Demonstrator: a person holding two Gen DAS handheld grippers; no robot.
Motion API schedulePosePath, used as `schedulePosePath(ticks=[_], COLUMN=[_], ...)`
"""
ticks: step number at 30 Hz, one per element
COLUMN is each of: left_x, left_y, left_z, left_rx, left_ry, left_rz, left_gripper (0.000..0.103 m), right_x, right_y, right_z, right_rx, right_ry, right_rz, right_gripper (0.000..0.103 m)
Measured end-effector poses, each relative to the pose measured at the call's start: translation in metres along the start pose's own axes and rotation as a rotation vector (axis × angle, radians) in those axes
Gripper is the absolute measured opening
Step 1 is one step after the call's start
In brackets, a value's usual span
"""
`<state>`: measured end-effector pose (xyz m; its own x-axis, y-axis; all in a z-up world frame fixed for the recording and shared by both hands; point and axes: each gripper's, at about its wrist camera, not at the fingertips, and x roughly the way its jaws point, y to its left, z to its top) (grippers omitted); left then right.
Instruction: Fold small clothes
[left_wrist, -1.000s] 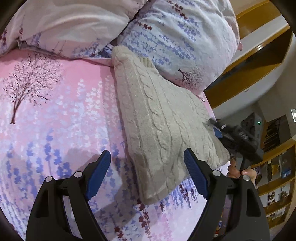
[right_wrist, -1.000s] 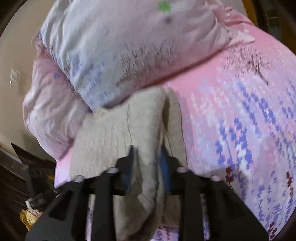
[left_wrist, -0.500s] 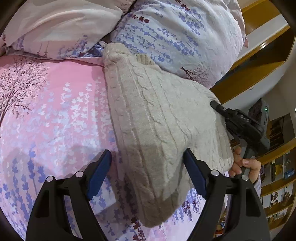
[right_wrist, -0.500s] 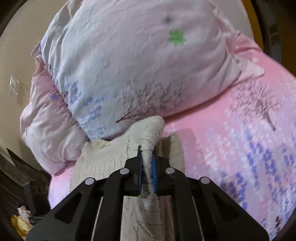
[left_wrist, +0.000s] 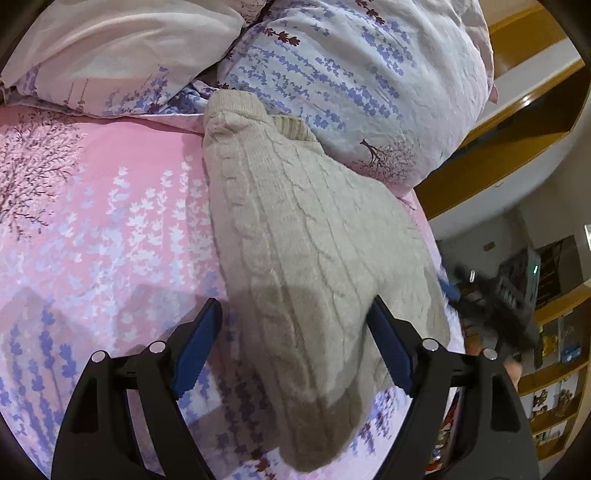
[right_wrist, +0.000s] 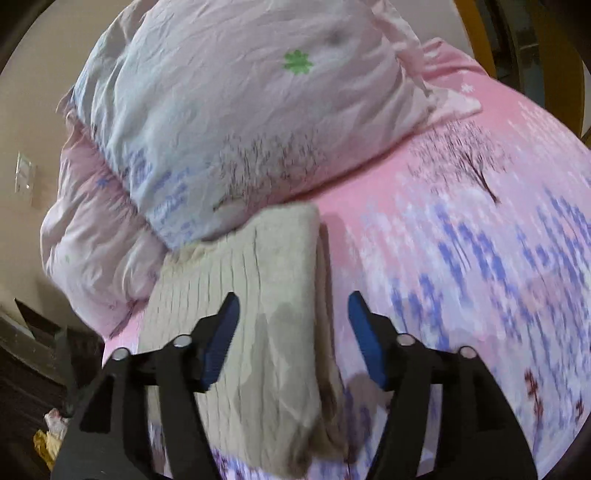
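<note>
A beige cable-knit sweater (left_wrist: 306, 236) lies folded into a narrow stack on the pink flowered bed sheet (left_wrist: 96, 229), its far end against the pillows. My left gripper (left_wrist: 295, 347) hovers open above the sweater's near end, the pads apart from the knit. From the right wrist view the same sweater (right_wrist: 266, 295) lies flat, and my right gripper (right_wrist: 293, 338) is over its right edge with jaws opening and nothing pinched between them. The right gripper also shows blurred at the bed's right side (left_wrist: 491, 291).
Two large flowered pillows (left_wrist: 354, 81) (right_wrist: 236, 122) are piled at the head of the bed behind the sweater. Wooden shelving (left_wrist: 517, 122) stands beyond the bed's right edge. The floor with a few scattered items (right_wrist: 48, 435) lies past the left bed edge.
My right gripper was shut on a raised fold of the sweater half a second ago; it has let go and its jaws have spread. The fold now lies flat. The left gripper stays open.
</note>
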<state>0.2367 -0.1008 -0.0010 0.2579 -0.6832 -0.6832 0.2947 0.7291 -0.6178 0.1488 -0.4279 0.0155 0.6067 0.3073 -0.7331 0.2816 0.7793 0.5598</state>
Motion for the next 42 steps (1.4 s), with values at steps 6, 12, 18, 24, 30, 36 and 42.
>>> schedulePosePath(ticks=[6,12,18,24,30,36,42], left_x=[0.009,0.01,0.004,-0.034,-0.103,-0.105,-0.134], left_y=[-0.001,0.002,0.006,0.015,0.045,0.063,0.01], left_z=[0.004,0.001,-0.002,-0.009,-0.038,-0.057,-0.053], left_rx=[-0.052,-0.082,-0.108,-0.086,-0.025,-0.005,0.176], left_ry=[0.0,-0.026,-0.044,-0.074,-0.122,-0.106,-0.296], left_rz=[-0.025,-0.035,-0.076,-0.15,-0.098,0.05,0.233], left_gripper=[0.081,0.065,0.046,0.04,0.042,0.055,0.062], right_x=[0.019,0.018,0.026,0.01,0.02,0.03,0.002], right_y=[-0.017,-0.01,0.004,0.026,0.082,0.091,0.077], right_z=[-0.012,-0.02,-0.036,-0.042,-0.08,-0.102,-0.07], right_rx=[0.083,0.047,0.008,-0.016,-0.174,-0.248,-0.152], right_ry=[0.108,0.106,0.127,0.102,0.172,0.179,0.042], right_rz=[0.084,0.112,0.172,0.254,0.315,0.168,0.175], right_gripper=[0.07,0.071,0.035,0.028,0.028,0.048,0.052])
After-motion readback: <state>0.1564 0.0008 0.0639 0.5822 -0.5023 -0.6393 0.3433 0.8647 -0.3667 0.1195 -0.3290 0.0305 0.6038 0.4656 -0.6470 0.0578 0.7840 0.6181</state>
